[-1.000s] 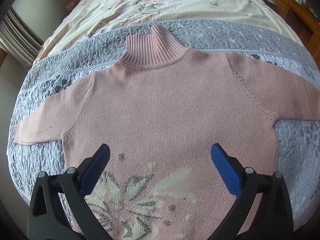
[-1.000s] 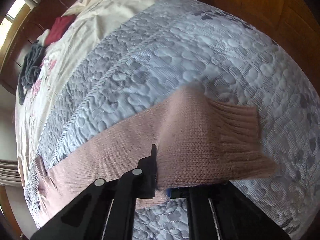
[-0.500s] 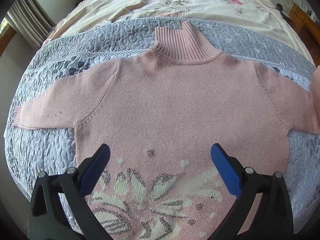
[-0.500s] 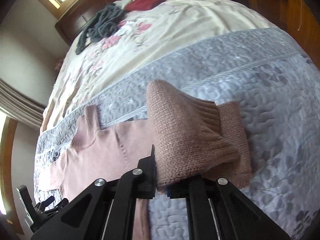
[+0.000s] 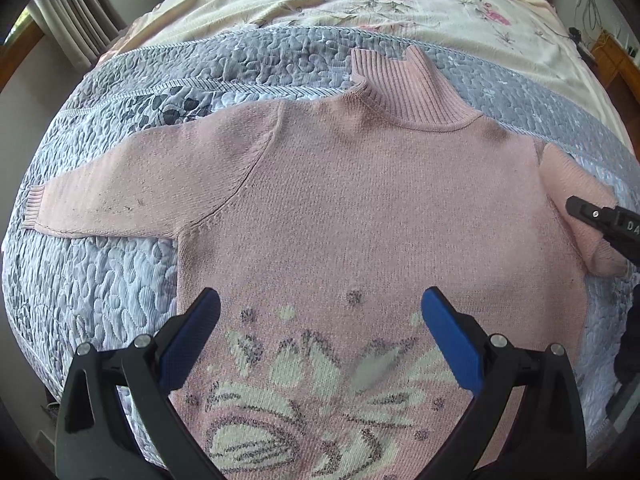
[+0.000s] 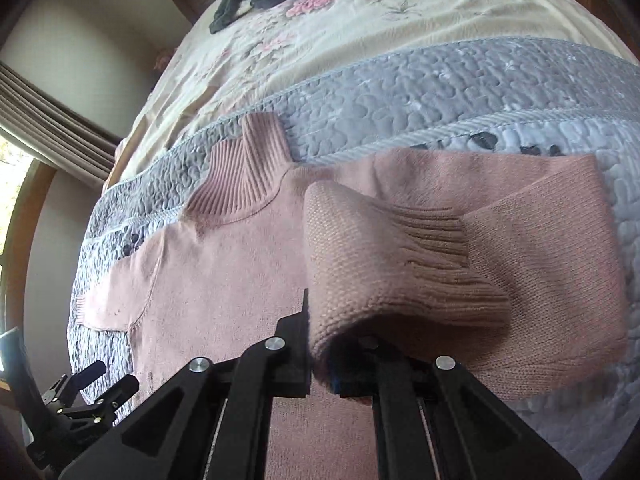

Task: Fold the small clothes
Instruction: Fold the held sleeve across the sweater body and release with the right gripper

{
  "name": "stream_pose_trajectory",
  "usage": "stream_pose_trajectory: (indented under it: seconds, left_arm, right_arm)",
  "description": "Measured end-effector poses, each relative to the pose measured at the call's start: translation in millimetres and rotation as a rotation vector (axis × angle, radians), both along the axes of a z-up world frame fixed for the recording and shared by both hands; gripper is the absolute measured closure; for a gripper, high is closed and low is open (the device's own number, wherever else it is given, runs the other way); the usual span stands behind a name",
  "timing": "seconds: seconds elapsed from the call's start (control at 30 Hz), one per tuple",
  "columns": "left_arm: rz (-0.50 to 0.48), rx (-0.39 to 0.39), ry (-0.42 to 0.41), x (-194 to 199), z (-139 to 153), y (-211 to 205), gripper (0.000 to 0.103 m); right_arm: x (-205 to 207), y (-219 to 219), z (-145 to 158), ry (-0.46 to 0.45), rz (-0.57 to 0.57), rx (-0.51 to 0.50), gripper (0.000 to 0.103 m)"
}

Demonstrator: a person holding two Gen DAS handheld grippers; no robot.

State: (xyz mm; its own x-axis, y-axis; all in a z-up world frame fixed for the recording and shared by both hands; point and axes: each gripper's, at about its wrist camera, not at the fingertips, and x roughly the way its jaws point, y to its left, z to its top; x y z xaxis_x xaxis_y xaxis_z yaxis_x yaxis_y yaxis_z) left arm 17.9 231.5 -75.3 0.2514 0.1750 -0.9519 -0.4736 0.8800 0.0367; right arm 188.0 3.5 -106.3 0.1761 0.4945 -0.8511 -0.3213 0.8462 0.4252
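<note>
Pink sweater (image 5: 360, 208) flat on the bed's grey quilt (image 5: 100, 280). My right gripper (image 6: 320, 364), pinching the right sleeve cuff (image 6: 400, 264), has carried it from outstretched on the quilt to over the shoulder; the first sleeve fold looks nearly laid. My left gripper (image 5: 320, 320) hovers spread above the hem

Grey quilted blanket (image 5: 120, 280), floral bedspread (image 6: 360, 32), curtain (image 5: 72, 20)
</note>
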Motion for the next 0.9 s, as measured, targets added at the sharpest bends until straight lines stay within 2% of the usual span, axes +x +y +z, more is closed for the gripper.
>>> stream_pose_trajectory:
  seconds: [0.07, 0.2, 0.27, 0.33, 0.43, 0.57, 0.7, 0.87, 0.9]
  left_arm:
    - [0.003, -0.008, -0.002, 1, 0, 3, 0.003]
    - [-0.006, -0.039, -0.017, 8, 2, 1, 0.003]
    - [-0.021, -0.063, -0.025, 15, 2, -4, 0.003]
    - [-0.039, -0.106, -0.038, 25, 1, -12, 0.003]
    - [-0.072, -0.177, -0.046, 45, 0, -31, 0.003]
    - [-0.127, -0.268, -0.049, 78, -7, -66, 0.004]
    - [-0.161, -0.372, -0.015, 110, -29, -98, 0.004]
    - [-0.177, -0.415, 0.054, 136, -59, -128, 0.005]
    - [-0.174, -0.428, 0.065, 139, -65, -131, 0.01]
  right_arm:
    - [-3, 10, -14, 0.015, 0.016, -0.027, 0.095]
    - [-12, 13, -39, 0.062, 0.047, -0.062, 0.084]
    - [-19, 7, -39, 0.071, 0.064, -0.047, 0.08]
    - [-28, -1, -33, 0.084, 0.091, -0.019, 0.07]
    - [-45, -23, -22, 0.09, 0.116, -0.018, 0.068]
    - [-64, -70, -8, 0.074, 0.064, -0.045, 0.067]
    - [-72, -118, 1, 0.061, -0.023, -0.073, 0.066]
    - [-70, -153, 7, 0.049, -0.102, -0.064, 0.065]
    - [-68, -157, 7, 0.048, -0.11, -0.064, 0.065]
